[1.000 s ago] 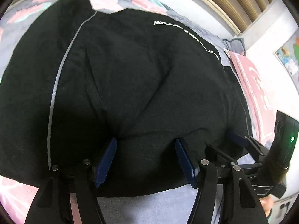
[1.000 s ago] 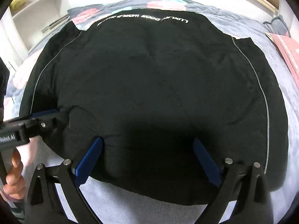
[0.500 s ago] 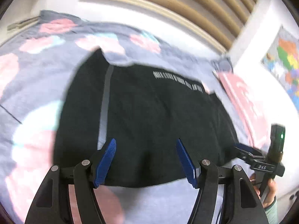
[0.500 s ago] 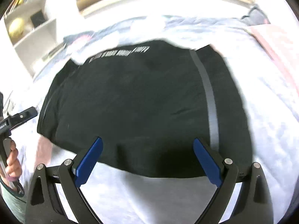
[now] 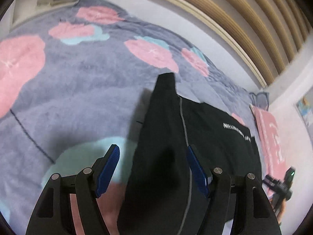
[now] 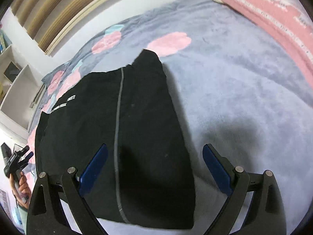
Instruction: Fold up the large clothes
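A large black garment [image 5: 205, 137] with a thin grey stripe and white lettering lies flat on the bed. It also shows in the right wrist view [image 6: 117, 117]. My left gripper [image 5: 152, 168] is open and hangs above the garment's left sleeve end, holding nothing. My right gripper [image 6: 156, 166] is open above the garment's right sleeve end, also empty. Each gripper appears small at the edge of the other's view, the right one [image 5: 281, 184] and the left one [image 6: 17, 160].
The bed is covered by a grey blanket [image 5: 68, 98] with pink and teal flowers. A pink pillow [image 6: 273, 9] lies at the bed's right end. White shelves [image 6: 15, 82] stand at the left. A wooden slatted headboard [image 5: 244, 19] lines the wall.
Both grippers have pulled back and up from the garment's near hem and swung outward, the left one toward the left sleeve, the right one toward the right sleeve. Both stay open.
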Demonstrator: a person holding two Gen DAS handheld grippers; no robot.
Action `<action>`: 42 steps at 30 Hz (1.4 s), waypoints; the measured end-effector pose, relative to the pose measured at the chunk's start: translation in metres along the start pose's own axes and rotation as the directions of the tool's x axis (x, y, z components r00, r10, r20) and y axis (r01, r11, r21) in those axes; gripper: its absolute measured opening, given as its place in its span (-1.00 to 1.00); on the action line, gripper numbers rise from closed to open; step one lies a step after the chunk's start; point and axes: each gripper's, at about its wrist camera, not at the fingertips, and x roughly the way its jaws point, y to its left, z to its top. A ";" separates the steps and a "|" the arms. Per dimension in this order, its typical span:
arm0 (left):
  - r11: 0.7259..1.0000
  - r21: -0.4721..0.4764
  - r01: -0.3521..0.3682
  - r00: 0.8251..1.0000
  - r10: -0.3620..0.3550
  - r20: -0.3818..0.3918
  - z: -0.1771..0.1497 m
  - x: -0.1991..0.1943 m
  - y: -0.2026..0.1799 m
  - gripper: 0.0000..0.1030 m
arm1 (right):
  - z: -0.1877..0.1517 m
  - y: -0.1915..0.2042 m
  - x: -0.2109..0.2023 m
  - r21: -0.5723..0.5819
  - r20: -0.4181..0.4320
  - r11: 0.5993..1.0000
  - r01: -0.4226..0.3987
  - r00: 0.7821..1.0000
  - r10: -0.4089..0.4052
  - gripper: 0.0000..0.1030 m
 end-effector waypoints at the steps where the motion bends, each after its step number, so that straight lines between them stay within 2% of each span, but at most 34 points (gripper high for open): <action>1: 0.999 -0.033 0.020 1.000 -0.021 -0.023 0.006 0.010 0.008 0.40 | 0.002 -0.003 0.005 0.002 -0.006 1.000 -0.008 1.000 0.008 0.91; 5: 0.988 -0.136 0.079 0.989 -0.094 -0.110 0.016 0.046 0.023 0.40 | 0.009 -0.012 0.026 0.009 -0.031 0.999 -0.050 0.998 0.050 0.91; 7: 0.971 -0.191 0.145 0.967 -0.180 -0.178 0.017 0.066 0.027 0.40 | 0.013 -0.018 0.035 0.021 -0.045 0.997 -0.075 0.996 0.075 0.91; 10: 0.953 -0.227 0.201 0.940 -0.253 -0.228 0.015 0.087 0.024 0.40 | 0.017 -0.025 0.053 0.041 -0.092 0.992 -0.117 0.988 0.121 0.92; 13: 0.951 -0.223 0.214 0.920 -0.273 -0.281 0.012 0.107 0.014 0.40 | 0.021 -0.032 0.073 0.091 -0.134 0.972 -0.216 0.965 0.226 0.91; 15: 0.947 -0.233 0.222 0.909 -0.287 -0.302 0.010 0.119 0.010 0.40 | 0.024 -0.035 0.083 0.121 -0.153 0.960 -0.251 0.951 0.268 0.91; 20: 0.949 -0.232 0.215 0.903 -0.283 -0.322 0.009 0.133 0.000 0.40 | 0.031 -0.041 0.100 0.170 -0.182 0.933 -0.317 0.920 0.346 0.90; 22: 0.949 -0.223 0.222 0.903 -0.286 -0.320 0.008 0.133 -0.002 0.35 | 0.032 -0.039 0.102 0.164 -0.188 0.929 -0.331 0.914 0.359 0.76; 23: 0.949 -0.219 0.228 0.903 -0.290 -0.317 0.007 0.132 -0.003 0.19 | 0.031 -0.039 0.102 0.164 -0.190 0.916 -0.365 0.900 0.393 0.51; 24: 0.948 -0.211 0.238 0.902 -0.297 -0.314 0.006 0.129 -0.002 0.13 | 0.030 -0.040 0.103 0.175 -0.195 0.892 -0.417 0.873 0.446 0.19; 25: 0.946 -0.200 0.256 0.900 -0.309 -0.308 0.005 0.126 -0.003 0.02 | 0.029 -0.041 0.104 0.185 -0.199 0.878 -0.442 0.857 0.474 0.17; 26: 0.941 -0.195 0.278 0.895 -0.327 -0.304 0.004 0.123 -0.002 -0.02 | 0.027 -0.041 0.103 0.177 -0.201 0.876 -0.448 0.855 0.478 0.17; 28: 0.929 -0.211 0.303 0.885 -0.356 -0.301 0.004 0.122 0.001 -0.03 | 0.025 -0.040 0.104 0.150 -0.210 0.876 -0.458 0.851 0.481 0.18; 29: 0.929 -0.215 0.302 0.883 -0.358 -0.305 0.003 0.124 0.002 -0.01 | 0.026 -0.041 0.107 0.153 -0.215 0.871 -0.466 0.845 0.490 0.27; 30: 0.931 -0.215 0.296 0.882 -0.353 -0.311 0.003 0.126 0.001 0.02 | 0.026 -0.043 0.112 0.175 -0.223 0.868 -0.465 0.840 0.495 0.42; 31: 0.931 -0.217 0.292 0.882 -0.350 -0.316 0.007 0.133 0.000 0.10 | 0.027 -0.043 0.116 0.190 -0.230 0.864 -0.466 0.835 0.500 0.45; 34: 0.930 -0.234 0.283 0.877 -0.349 -0.330 0.004 0.144 -0.006 0.32 | 0.031 -0.037 0.128 0.195 -0.251 0.849 -0.492 0.812 0.528 0.48; 35: 0.936 -0.222 0.273 0.882 -0.336 -0.331 0.004 0.147 -0.011 0.34 | 0.033 -0.034 0.130 0.189 -0.256 0.847 -0.497 0.808 0.531 0.50; 36: 0.942 -0.208 0.264 0.888 -0.322 -0.329 0.004 0.147 -0.014 0.34 | 0.035 -0.028 0.131 0.177 -0.255 0.851 -0.494 0.812 0.525 0.43; 37: 0.951 -0.181 0.250 0.901 -0.297 -0.317 0.004 0.144 -0.021 0.31 | 0.037 -0.024 0.131 0.167 -0.250 0.855 -0.491 0.817 0.519 0.35; 38: 0.956 -0.162 0.244 0.908 -0.284 -0.308 0.005 0.141 -0.026 0.08 | 0.037 -0.019 0.129 0.145 -0.244 0.863 -0.483 0.828 0.505 0.26; 39: 0.962 -0.128 0.243 0.920 -0.270 -0.284 0.004 0.132 -0.031 -0.07 | 0.037 -0.014 0.123 0.112 -0.232 0.875 -0.472 0.843 0.485 0.13; 40: 0.961 -0.110 0.255 0.925 -0.275 -0.262 0.002 0.123 -0.035 -0.26 | 0.036 -0.012 0.118 0.088 -0.221 0.880 -0.467 0.852 0.474 0.08; 42: 0.958 -0.067 0.279 0.933 -0.287 -0.220 -0.001 0.101 -0.044 -0.37 | 0.032 -0.004 0.097 0.035 -0.176 0.886 -0.463 0.870 0.461 -0.10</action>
